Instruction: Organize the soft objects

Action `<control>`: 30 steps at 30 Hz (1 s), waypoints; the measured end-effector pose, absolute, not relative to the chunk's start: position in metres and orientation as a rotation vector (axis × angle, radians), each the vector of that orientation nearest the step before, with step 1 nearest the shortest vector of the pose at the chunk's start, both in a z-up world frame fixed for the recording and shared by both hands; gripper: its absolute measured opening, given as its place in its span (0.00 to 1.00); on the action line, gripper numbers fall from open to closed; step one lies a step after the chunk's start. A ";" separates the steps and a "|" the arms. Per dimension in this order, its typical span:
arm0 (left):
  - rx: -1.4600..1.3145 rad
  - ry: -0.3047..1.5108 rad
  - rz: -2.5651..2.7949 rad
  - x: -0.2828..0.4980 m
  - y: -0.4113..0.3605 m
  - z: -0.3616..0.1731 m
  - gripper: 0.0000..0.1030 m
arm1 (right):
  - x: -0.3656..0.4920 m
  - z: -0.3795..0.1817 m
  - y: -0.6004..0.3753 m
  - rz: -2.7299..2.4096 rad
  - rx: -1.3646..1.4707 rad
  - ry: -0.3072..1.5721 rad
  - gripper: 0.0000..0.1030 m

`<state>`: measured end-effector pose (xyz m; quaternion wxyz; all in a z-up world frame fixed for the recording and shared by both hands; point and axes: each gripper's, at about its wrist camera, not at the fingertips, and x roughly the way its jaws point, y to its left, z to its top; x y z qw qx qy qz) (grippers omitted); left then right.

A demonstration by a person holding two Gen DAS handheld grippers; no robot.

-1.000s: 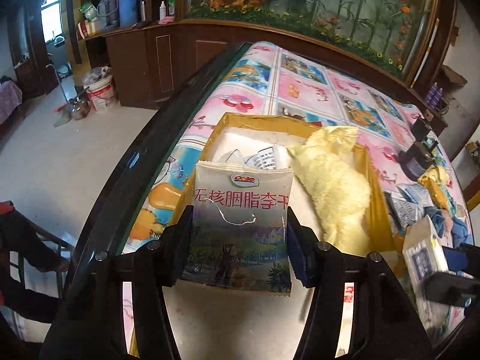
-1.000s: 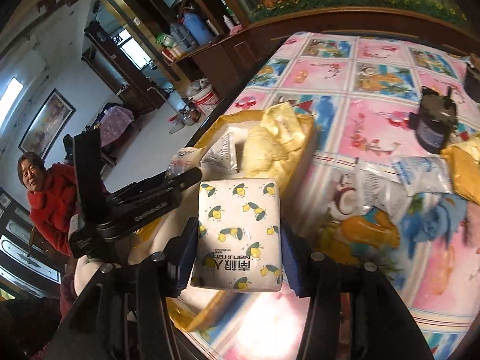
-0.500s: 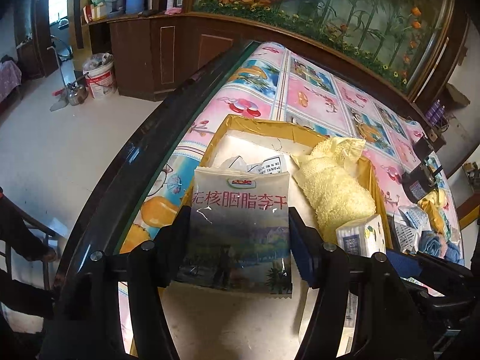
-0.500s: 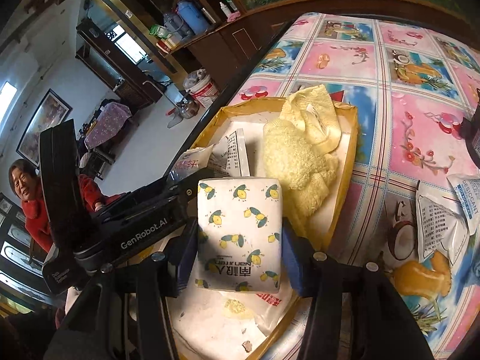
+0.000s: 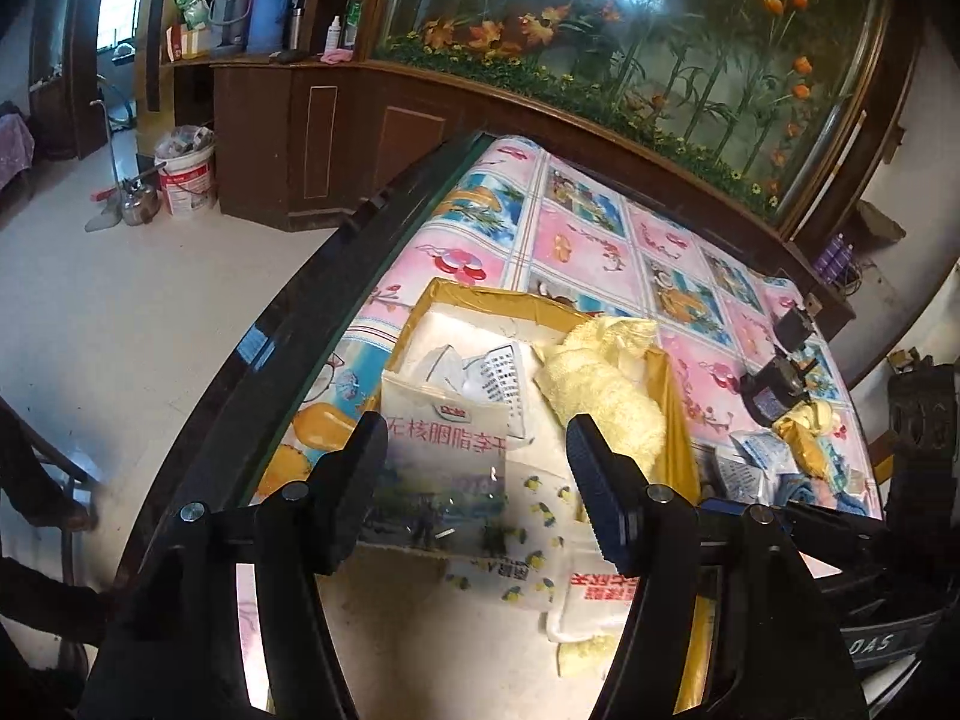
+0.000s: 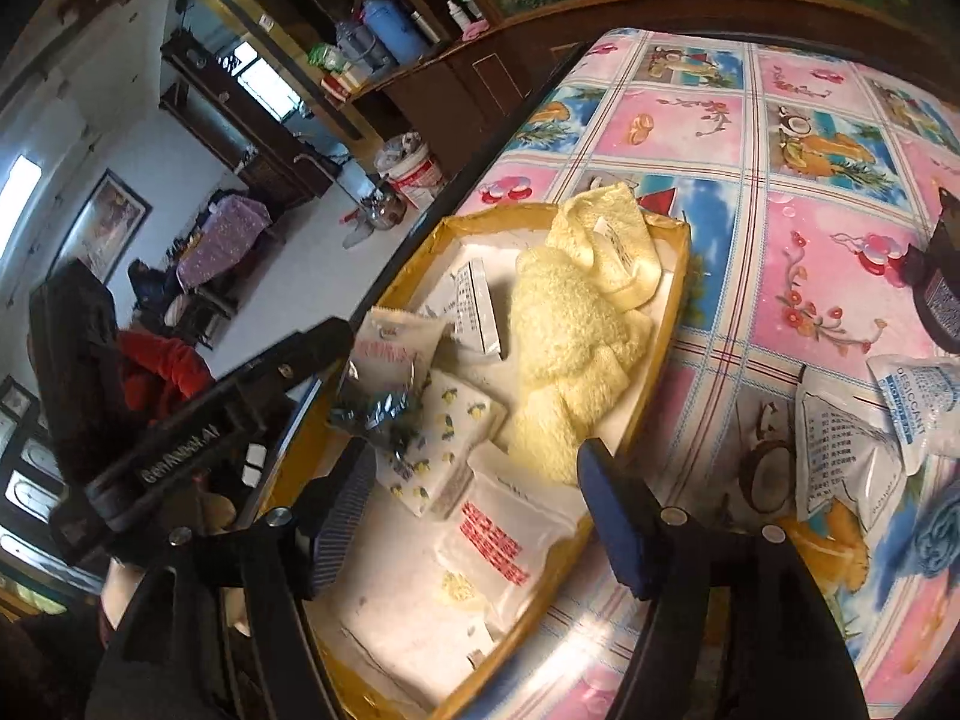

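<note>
Fingers of my left gripper (image 5: 477, 468) stand spread with nothing between them; the dried-plum packet (image 5: 441, 468) lies below in the yellow tray (image 5: 672, 396), overlapping the lemon-print tissue pack (image 6: 441, 441). My right gripper (image 6: 477, 507) is spread too, empty above the same tray. A yellow towel (image 6: 570, 330) fills the tray's far side. White sachets (image 6: 840, 444) lie outside on the worktop (image 6: 828, 192).
</note>
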<state>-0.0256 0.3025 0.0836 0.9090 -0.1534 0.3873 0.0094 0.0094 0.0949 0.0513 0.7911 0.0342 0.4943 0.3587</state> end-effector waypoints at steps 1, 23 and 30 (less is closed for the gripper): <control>-0.325 0.792 0.009 -0.031 0.301 0.086 0.61 | 0.004 0.053 0.100 0.774 0.015 1.059 0.67; -0.503 0.724 -0.017 -0.099 0.314 0.088 0.61 | -0.036 0.040 0.126 0.782 -0.369 1.021 0.02; -0.546 0.700 0.001 -0.116 0.320 0.086 0.61 | -0.020 0.055 0.119 0.760 -0.334 1.009 0.05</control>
